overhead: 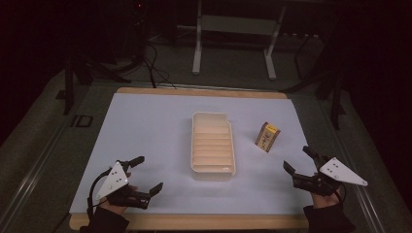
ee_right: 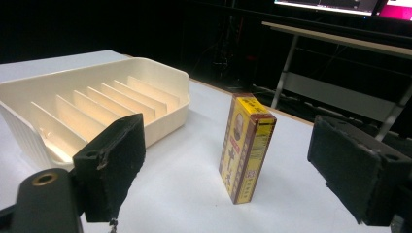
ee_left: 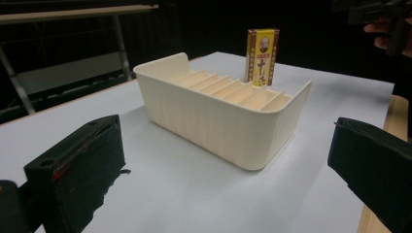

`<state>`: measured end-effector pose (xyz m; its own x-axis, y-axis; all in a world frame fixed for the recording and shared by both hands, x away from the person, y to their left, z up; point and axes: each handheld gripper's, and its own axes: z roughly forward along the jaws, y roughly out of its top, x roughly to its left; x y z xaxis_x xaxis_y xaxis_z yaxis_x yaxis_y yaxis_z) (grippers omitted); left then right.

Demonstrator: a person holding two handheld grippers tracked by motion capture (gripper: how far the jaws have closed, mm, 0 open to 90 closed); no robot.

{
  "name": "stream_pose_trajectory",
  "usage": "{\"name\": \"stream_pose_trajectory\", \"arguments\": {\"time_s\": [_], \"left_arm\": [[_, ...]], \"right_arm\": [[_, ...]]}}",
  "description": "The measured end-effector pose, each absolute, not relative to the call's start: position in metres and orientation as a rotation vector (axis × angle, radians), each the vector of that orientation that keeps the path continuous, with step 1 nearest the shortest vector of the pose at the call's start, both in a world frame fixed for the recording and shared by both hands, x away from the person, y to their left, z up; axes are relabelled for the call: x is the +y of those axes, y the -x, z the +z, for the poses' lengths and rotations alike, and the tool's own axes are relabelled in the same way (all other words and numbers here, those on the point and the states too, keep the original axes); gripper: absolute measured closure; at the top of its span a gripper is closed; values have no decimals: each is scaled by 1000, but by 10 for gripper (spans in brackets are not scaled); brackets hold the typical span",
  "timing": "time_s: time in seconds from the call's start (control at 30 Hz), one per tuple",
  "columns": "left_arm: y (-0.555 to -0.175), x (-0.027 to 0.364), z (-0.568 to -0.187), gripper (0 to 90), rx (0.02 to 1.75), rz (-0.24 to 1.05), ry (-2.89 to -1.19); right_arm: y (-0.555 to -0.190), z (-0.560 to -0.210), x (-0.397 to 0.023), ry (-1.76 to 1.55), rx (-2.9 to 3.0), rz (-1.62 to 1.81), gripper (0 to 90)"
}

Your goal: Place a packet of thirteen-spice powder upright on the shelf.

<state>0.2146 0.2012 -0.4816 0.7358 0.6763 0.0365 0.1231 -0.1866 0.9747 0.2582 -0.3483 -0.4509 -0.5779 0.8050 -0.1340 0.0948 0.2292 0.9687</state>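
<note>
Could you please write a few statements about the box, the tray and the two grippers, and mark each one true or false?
1. The yellow box stands upright on the table. True.
2. The yellow box sits inside the cream tray. False: it stands on the white table beside the tray.
3. The right gripper is shut on the box. False: its jaws stand open, short of the box.
4. The tray has dividers, and its slots are empty. True.
5. The left gripper is open and holds nothing. True.
</note>
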Motion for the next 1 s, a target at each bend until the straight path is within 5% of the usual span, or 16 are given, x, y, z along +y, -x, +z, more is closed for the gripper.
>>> {"name": "stream_pose_trajectory", "arguments": {"time_s": [0.6,1.0], "left_arm": [[-212,198,-484,0,670,571,-1755],[-213,195,-485,0,666,569,-1789]], "right_arm": [[-277,-457,-361,-1046,1894,1170,142],[-292,-477,-357,-833,2437,1104,141]]}}
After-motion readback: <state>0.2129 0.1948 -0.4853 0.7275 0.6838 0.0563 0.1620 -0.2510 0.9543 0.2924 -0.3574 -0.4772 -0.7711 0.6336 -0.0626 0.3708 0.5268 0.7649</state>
